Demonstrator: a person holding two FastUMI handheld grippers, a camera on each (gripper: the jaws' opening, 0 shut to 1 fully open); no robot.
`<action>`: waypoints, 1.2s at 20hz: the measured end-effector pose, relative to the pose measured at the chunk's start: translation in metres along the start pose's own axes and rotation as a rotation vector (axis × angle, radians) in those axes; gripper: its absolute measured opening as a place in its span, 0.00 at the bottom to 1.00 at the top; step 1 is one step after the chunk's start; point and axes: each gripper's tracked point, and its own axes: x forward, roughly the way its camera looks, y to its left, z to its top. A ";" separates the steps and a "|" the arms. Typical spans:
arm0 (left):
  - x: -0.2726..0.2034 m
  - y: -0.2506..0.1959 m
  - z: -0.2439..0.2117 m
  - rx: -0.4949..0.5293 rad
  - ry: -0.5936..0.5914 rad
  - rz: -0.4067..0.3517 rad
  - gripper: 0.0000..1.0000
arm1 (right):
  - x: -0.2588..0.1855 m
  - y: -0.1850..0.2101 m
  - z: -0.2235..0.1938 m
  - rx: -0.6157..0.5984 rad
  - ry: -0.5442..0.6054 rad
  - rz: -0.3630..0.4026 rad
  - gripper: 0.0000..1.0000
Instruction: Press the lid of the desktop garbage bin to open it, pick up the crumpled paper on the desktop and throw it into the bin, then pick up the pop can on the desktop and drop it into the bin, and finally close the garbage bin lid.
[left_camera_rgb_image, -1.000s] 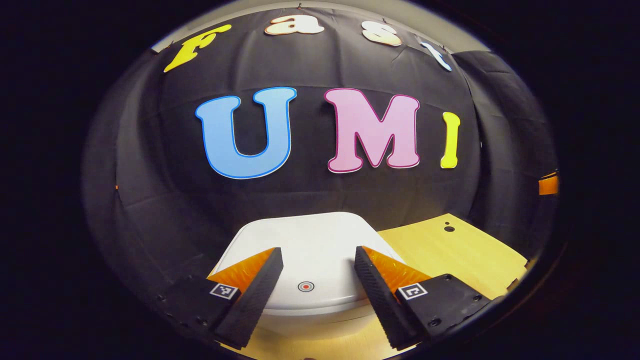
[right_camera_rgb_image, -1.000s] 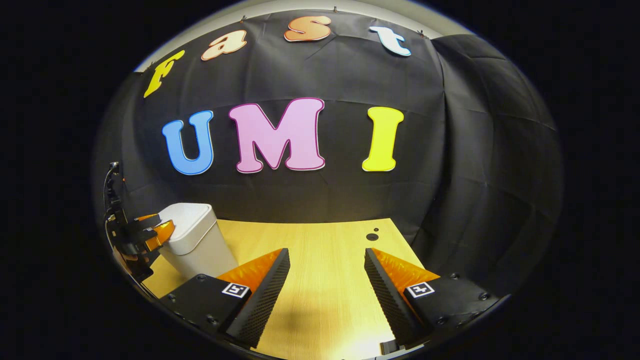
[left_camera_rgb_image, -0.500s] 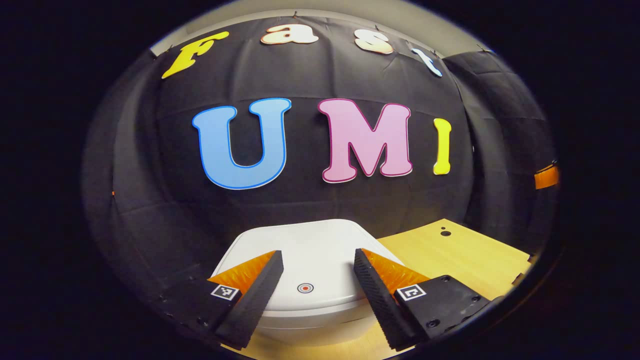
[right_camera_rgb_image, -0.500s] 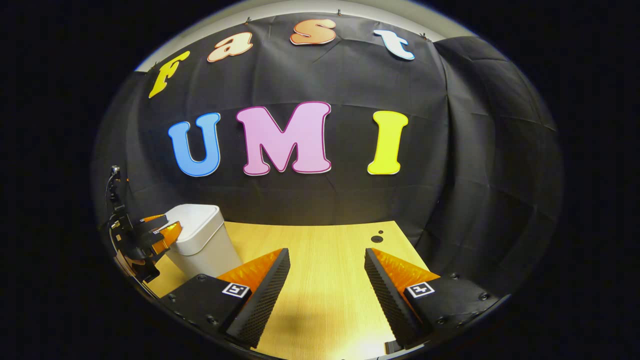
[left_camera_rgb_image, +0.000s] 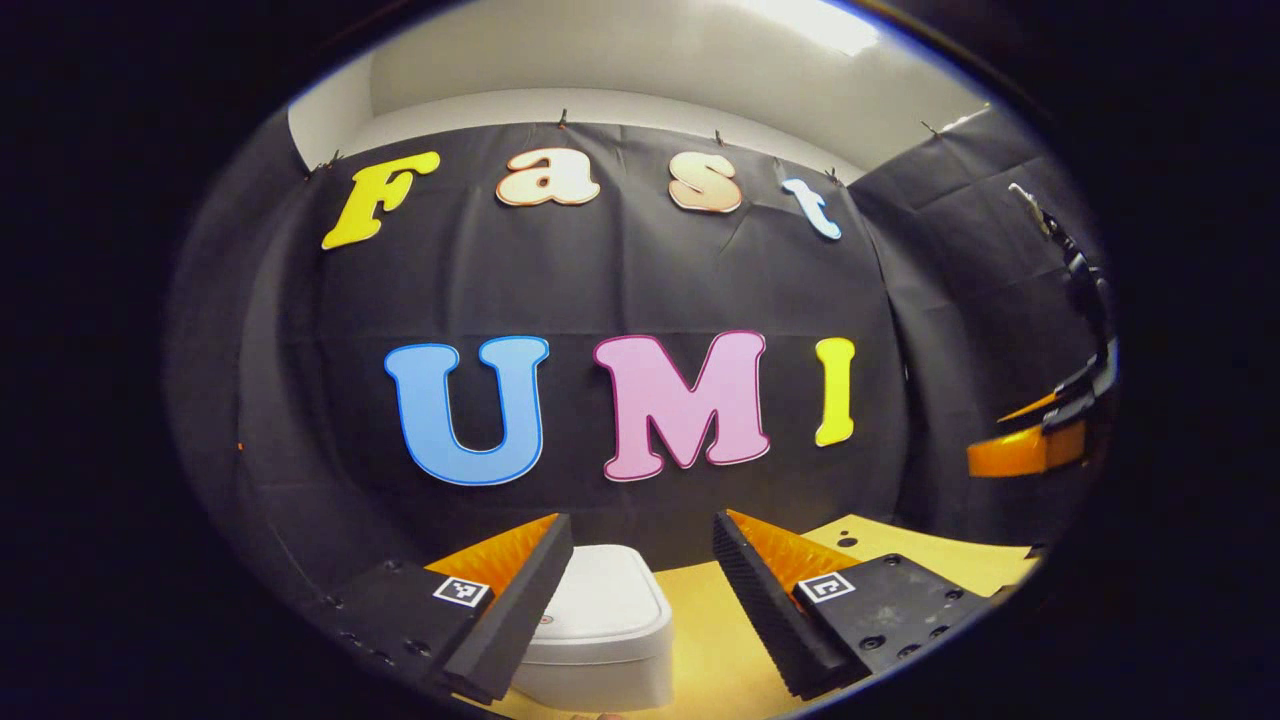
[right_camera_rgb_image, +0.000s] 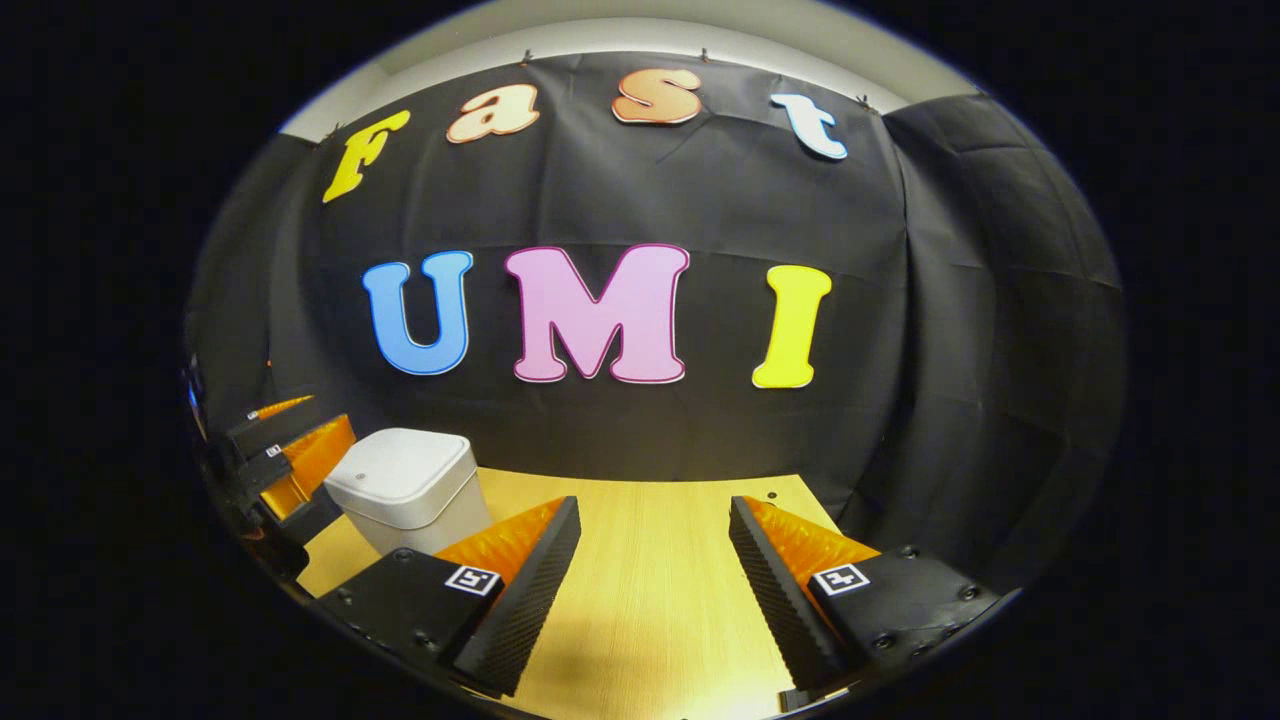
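The white desktop bin stands on the wooden table with its lid lying flat and shut. My left gripper hangs open above and behind it, apart from the lid, with nothing between its fingers. In the right gripper view the bin is at the far left of the table, and the left gripper hovers just left of it. My right gripper is open over bare tabletop. It also appears, raised, at the right edge of the left gripper view.
Black cloth walls close the table off at the back and on both sides. Two small dark holes mark the table's far right corner. Bare wood stretches from the bin to that corner.
My left gripper has risen and drawn back from the bin lid, so the bin looks smaller and lower. The right gripper view has tilted up a little.
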 end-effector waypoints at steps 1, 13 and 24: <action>-0.010 -0.008 0.006 -0.034 -0.009 -0.004 0.96 | -0.006 0.007 0.002 0.003 -0.016 0.008 0.97; -0.055 -0.047 0.017 -0.128 -0.039 0.028 0.97 | -0.035 0.007 0.009 -0.037 -0.136 0.049 0.97; -0.071 -0.080 0.034 -0.072 -0.023 0.196 0.97 | -0.034 -0.052 0.003 0.037 -0.137 0.167 0.96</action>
